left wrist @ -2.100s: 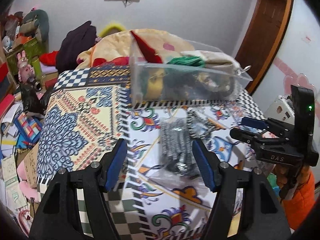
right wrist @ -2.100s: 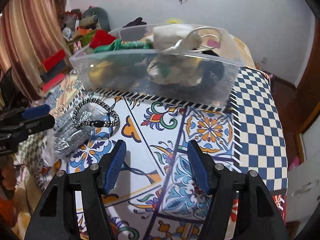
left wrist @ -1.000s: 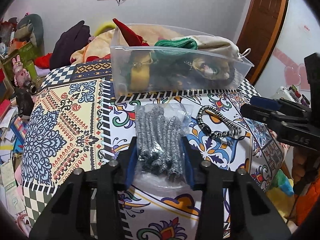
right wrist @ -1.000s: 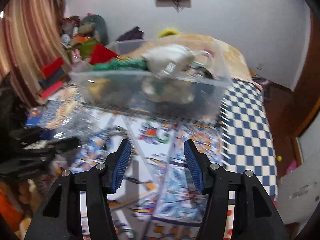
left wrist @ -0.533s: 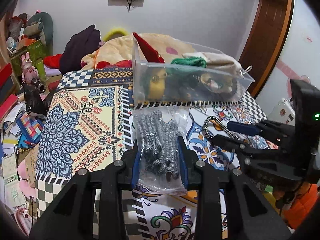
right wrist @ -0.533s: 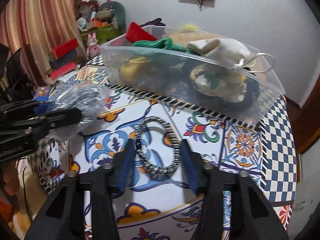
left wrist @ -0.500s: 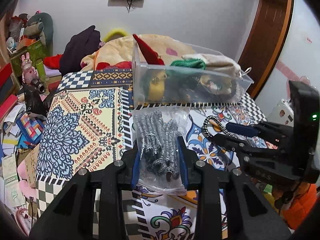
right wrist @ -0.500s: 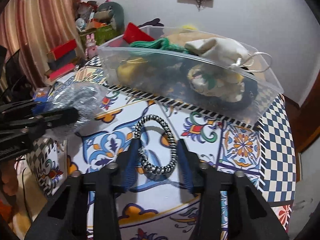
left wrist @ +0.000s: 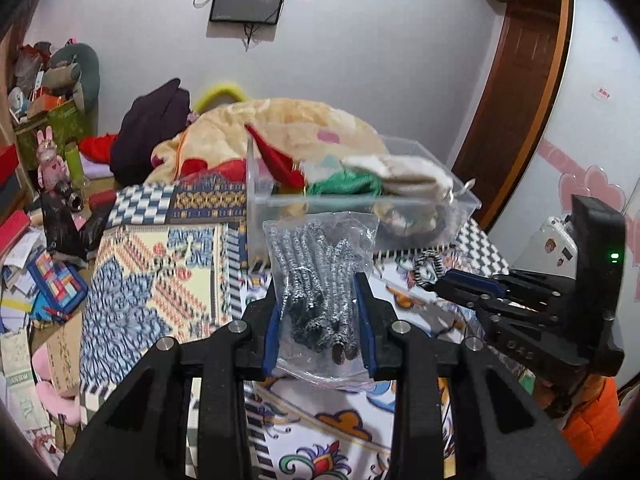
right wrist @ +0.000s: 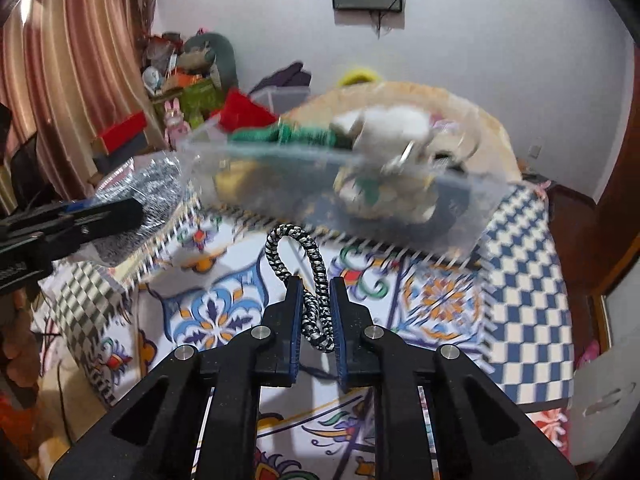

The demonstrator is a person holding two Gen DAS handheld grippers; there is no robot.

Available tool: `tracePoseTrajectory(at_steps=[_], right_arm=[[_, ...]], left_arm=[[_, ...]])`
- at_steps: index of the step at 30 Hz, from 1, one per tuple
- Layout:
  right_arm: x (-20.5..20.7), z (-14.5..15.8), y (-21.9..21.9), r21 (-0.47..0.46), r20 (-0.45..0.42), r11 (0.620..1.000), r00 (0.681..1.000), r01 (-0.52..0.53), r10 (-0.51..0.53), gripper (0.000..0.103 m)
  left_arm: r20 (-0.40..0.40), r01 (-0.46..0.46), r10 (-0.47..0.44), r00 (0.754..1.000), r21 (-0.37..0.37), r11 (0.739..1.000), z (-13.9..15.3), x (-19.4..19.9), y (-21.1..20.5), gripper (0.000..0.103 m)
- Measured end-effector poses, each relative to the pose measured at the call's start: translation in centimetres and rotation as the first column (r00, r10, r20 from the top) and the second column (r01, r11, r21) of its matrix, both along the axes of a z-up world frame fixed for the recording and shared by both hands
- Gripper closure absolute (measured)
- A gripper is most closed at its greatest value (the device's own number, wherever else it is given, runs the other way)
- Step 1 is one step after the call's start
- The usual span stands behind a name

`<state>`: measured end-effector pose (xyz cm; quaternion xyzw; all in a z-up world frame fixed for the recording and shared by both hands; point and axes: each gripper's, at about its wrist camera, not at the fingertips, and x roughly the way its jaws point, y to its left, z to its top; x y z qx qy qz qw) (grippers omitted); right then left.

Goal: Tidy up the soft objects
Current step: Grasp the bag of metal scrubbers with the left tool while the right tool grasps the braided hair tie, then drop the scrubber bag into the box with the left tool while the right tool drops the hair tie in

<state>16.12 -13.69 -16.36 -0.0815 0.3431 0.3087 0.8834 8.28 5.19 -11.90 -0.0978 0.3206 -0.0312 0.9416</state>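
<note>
— Holding both pieces at once, are you? Your left gripper [left wrist: 318, 320] has its fingers pinched on the clear bag of black-and-white cords [left wrist: 320, 276], and it looks lifted off the patterned tablecloth [left wrist: 160, 280].

— And my right?

— Your right gripper [right wrist: 314, 312] has its fingers pressed in on the braided loop [right wrist: 298, 264] — the free end of the loop stands up ahead of the tips. Both loads hang in front of the clear bin [right wrist: 460, 208], which sits toward the far edge of the table and is already heaped: a red cloth [right wrist: 244, 114], a green cord [right wrist: 288, 134], a cream pouch [right wrist: 384, 124].

— So which step is this?

— By my reading, the carry: things picked up, not yet dropped in. (The bin is blurred in both views, so I can't tell exactly how far your tips are from its rim.)

— What does the next move ask of me?

— Raise each load above the near wall before going forward — the bag is wide and floppy, so its hanging bottom could catch the rim. Let go over a low spot in the pile, one gripper at a time.
</note>
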Motion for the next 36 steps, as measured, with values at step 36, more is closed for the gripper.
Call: tracePoseTrajectory(at_steps=[36], right_arm=[[7.2, 5.4, 4.6, 0.121, 0.068, 0.991, 0.995, 0.061, -0.069, 0.091]], left_arm=[[0.061, -0.075, 0.069, 0.996, 0.093, 0.993, 3.0, 11.7, 0.0, 0.070]])
